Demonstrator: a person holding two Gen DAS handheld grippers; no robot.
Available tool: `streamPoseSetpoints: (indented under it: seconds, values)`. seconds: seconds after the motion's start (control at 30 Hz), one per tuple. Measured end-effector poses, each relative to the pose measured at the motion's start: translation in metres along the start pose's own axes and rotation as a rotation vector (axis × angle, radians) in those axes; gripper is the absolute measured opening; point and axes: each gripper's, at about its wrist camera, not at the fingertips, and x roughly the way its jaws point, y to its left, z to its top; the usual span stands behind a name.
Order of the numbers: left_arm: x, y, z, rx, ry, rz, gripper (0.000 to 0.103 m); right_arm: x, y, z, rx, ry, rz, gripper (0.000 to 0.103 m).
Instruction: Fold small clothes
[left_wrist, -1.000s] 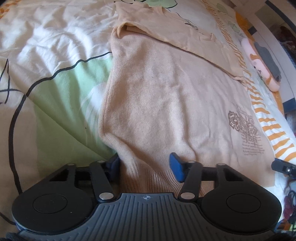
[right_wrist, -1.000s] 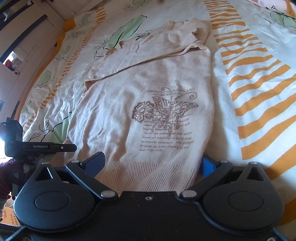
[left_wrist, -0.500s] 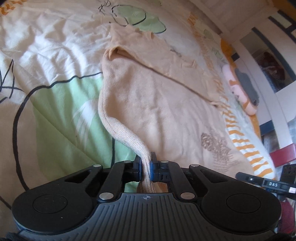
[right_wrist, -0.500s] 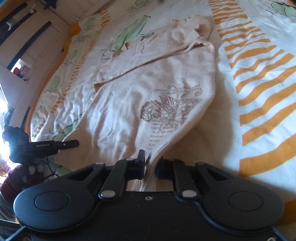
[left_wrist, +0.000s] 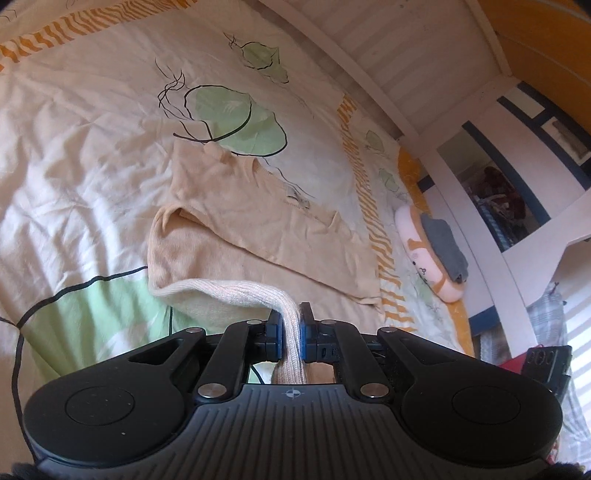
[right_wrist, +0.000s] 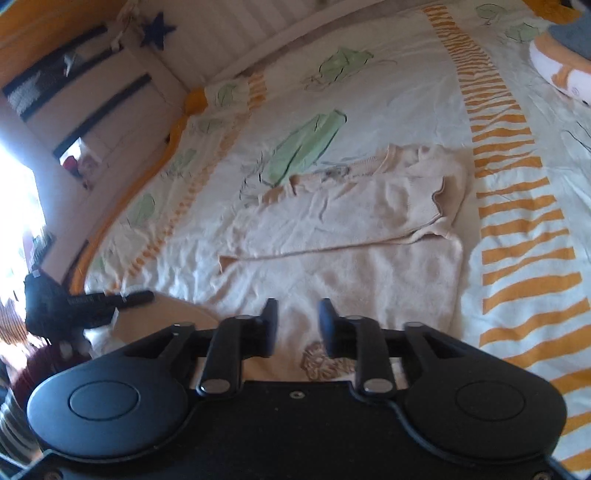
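A small beige knit sweater lies on the bed, its sleeves folded across the chest. My left gripper is shut on the sweater's ribbed hem and holds it lifted above the sweater's lower body. In the right wrist view the sweater lies flat ahead, with its brown print just under the jaws. My right gripper hovers over the sweater's lower part with its jaws partly apart and nothing between them.
The bedsheet is cream with green leaves and orange stripes. A pink plush toy with a grey cloth on it lies at the bed's right side. White bed rails stand beyond it. The left gripper shows at left.
Both grippers closed on the hem and rose, carrying it toward the collar. The left still pinches it; the right jaws have since parted and no longer hold cloth.
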Motion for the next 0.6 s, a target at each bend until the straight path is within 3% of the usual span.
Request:
streamPoseSetpoints:
  seconds: [0.03,0.17,0.3,0.43,0.53,0.6]
  values:
    - [0.002,0.001,-0.001,-0.001,0.006,0.002,0.008,0.007,0.005,-0.003,-0.049,0.039,-0.035,0.074]
    - [0.004,0.015,-0.01,-0.031,0.027,0.015,0.008,0.037,0.027,-0.022,-0.261,0.16,-0.092,0.072]
    - [0.001,0.023,-0.015,-0.052,0.031,0.024,0.008,0.067,0.046,-0.036,-0.565,0.292,-0.138,0.073]
    - [-0.002,0.028,-0.017,-0.07,0.028,0.025,0.008,0.091,0.052,-0.047,-0.803,0.454,-0.055,0.074]
    - [-0.002,0.03,-0.019,-0.075,0.03,0.026,0.008,0.105,0.047,-0.05,-0.853,0.532,-0.02,0.073]
    - [-0.001,0.032,-0.019,-0.078,0.032,0.026,0.008,0.107,0.041,-0.046,-0.82,0.547,0.02,0.058]
